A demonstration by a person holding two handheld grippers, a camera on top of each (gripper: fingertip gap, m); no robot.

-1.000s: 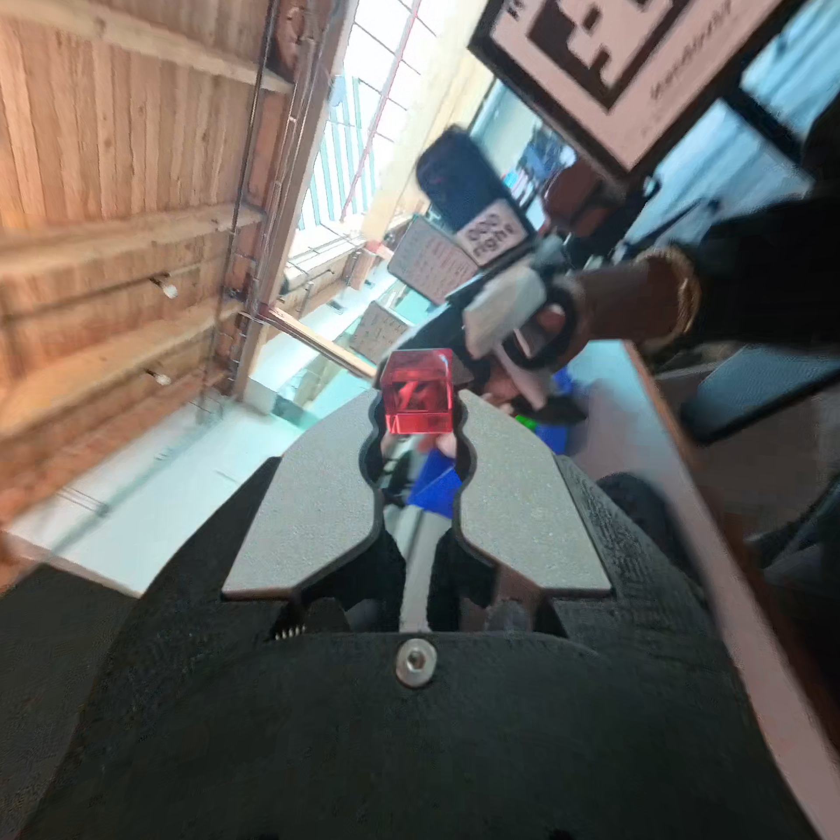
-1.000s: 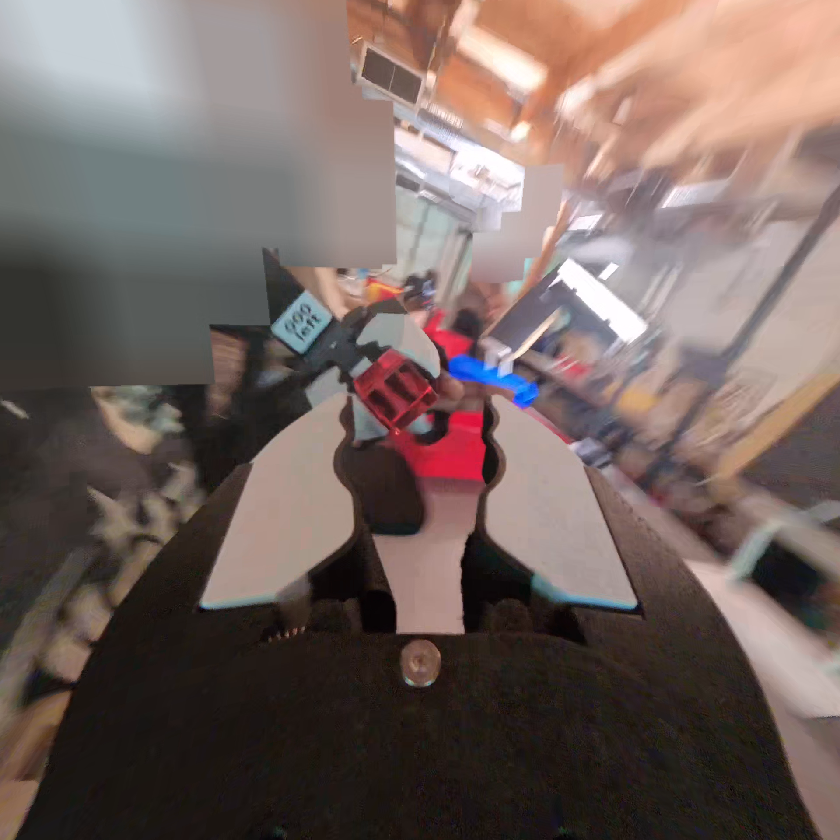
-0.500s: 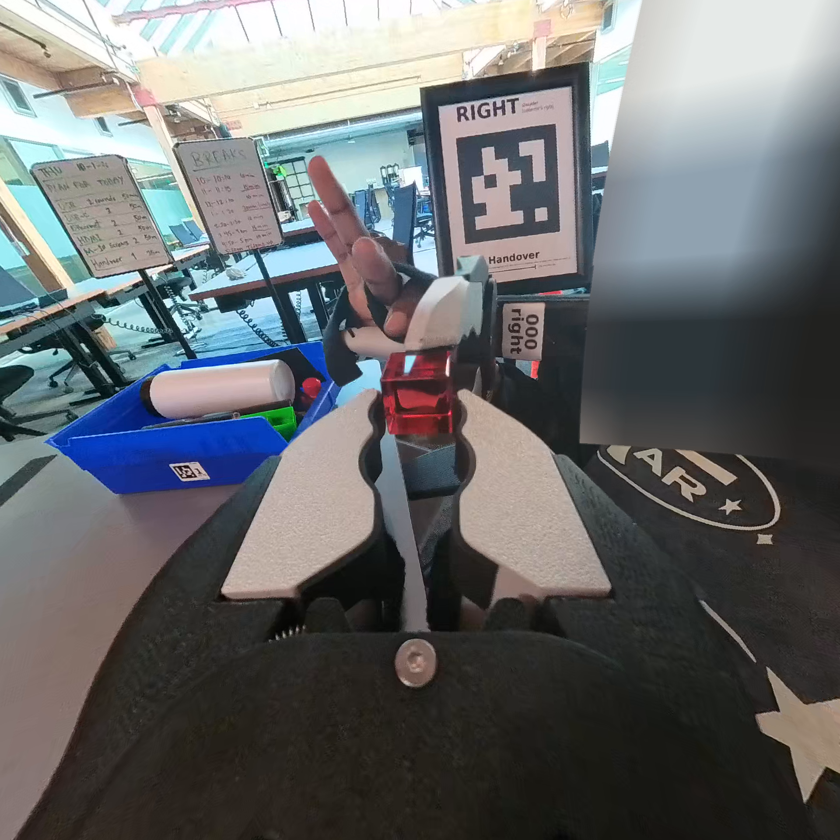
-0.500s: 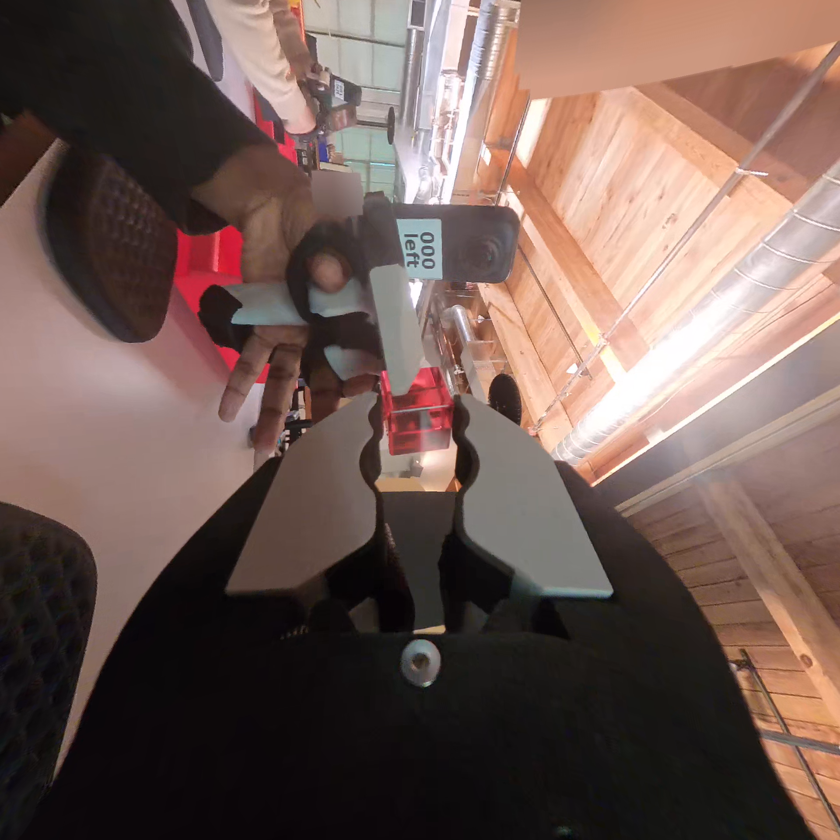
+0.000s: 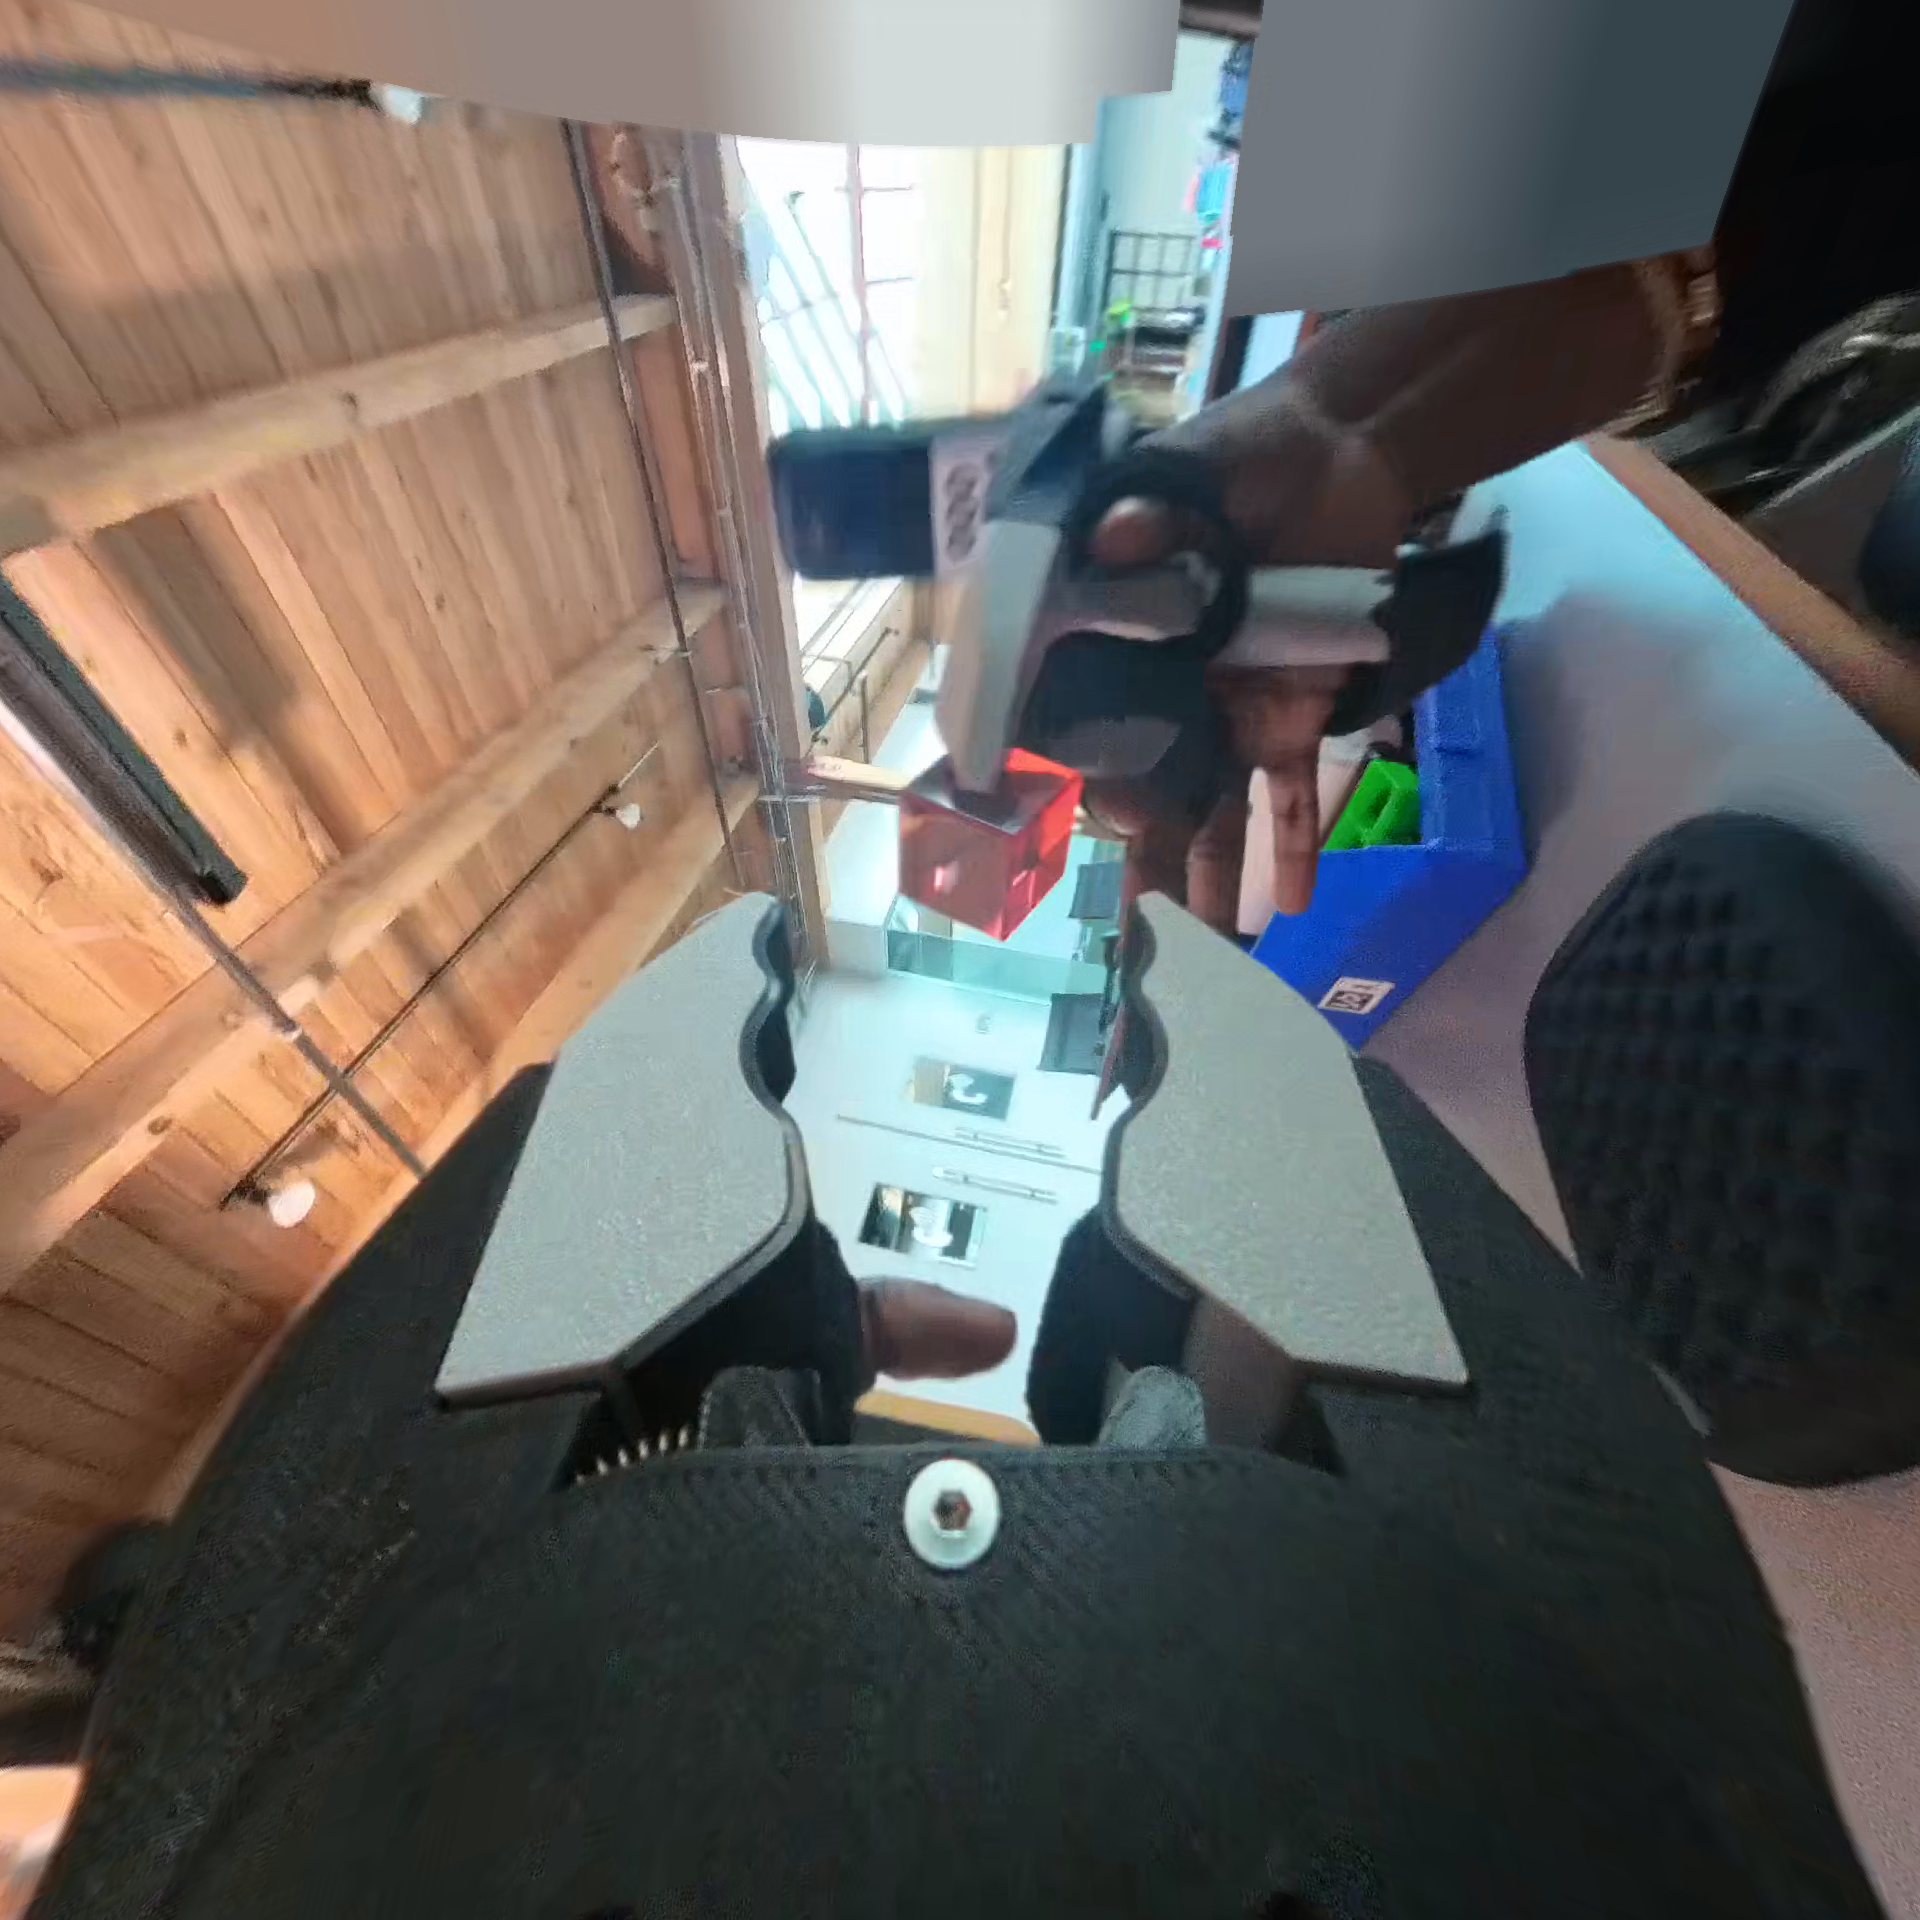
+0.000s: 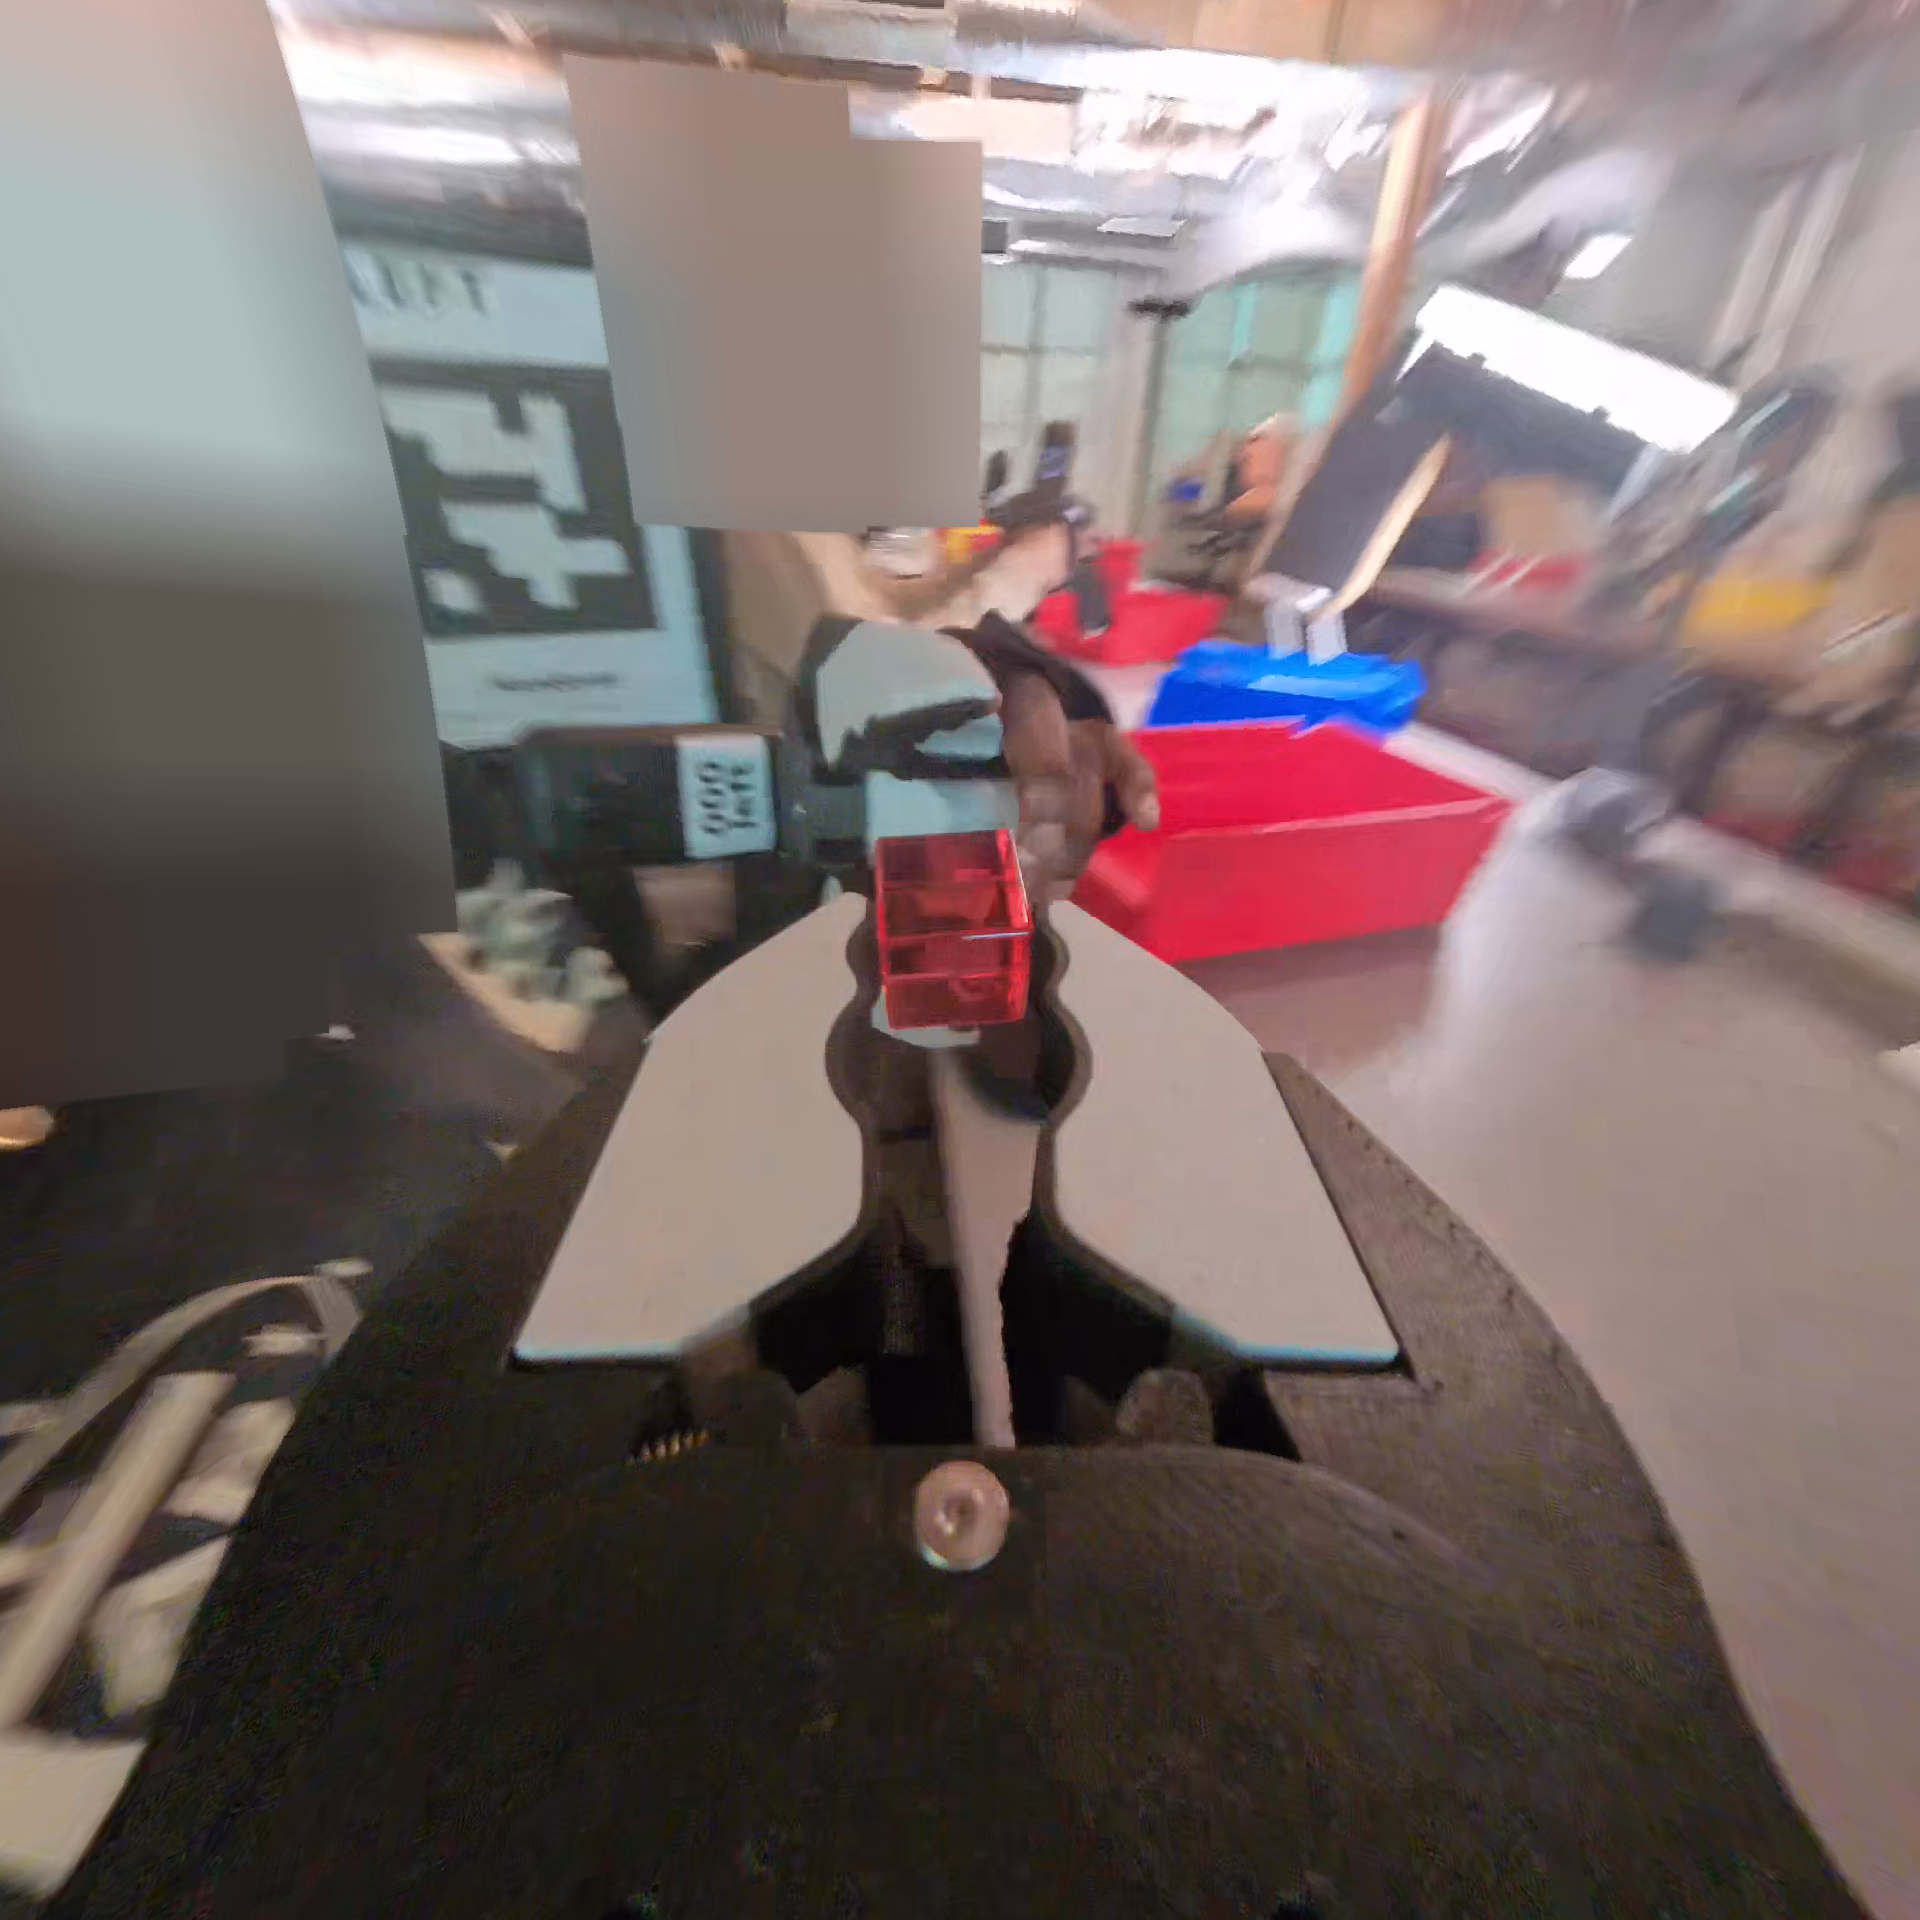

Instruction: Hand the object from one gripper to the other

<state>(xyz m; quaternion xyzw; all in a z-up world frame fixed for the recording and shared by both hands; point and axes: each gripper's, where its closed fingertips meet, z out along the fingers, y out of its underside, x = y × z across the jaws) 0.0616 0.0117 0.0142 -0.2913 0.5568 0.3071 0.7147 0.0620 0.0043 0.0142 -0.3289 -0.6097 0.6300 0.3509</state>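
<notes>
A clear red cube (image 6: 951, 894) sits clamped between the tips of my right gripper (image 6: 954, 925), which is shut on it. In the left wrist view the same cube (image 5: 987, 842) hangs from the right gripper (image 5: 992, 779), held by a person's hand, just beyond my left gripper (image 5: 956, 920). My left gripper is open wide and empty, with the cube a little past its fingertips and apart from them. The left gripper (image 6: 914, 743) also shows behind the cube in the right wrist view.
A blue bin (image 5: 1382, 914) with a green part (image 5: 1371, 821) stands on the pale table (image 5: 1662, 727). A black textured round thing (image 5: 1725, 1143) is close on the right. A red bin (image 6: 1299, 831), a blue bin (image 6: 1288, 686) and a marker board (image 6: 520, 499) stand behind. The grippers are tip to tip, or close to it.
A second ago the left gripper held the cube and the right was open. Then the right closed on it. Now the left has opened and let go; the cube stays in the right.
</notes>
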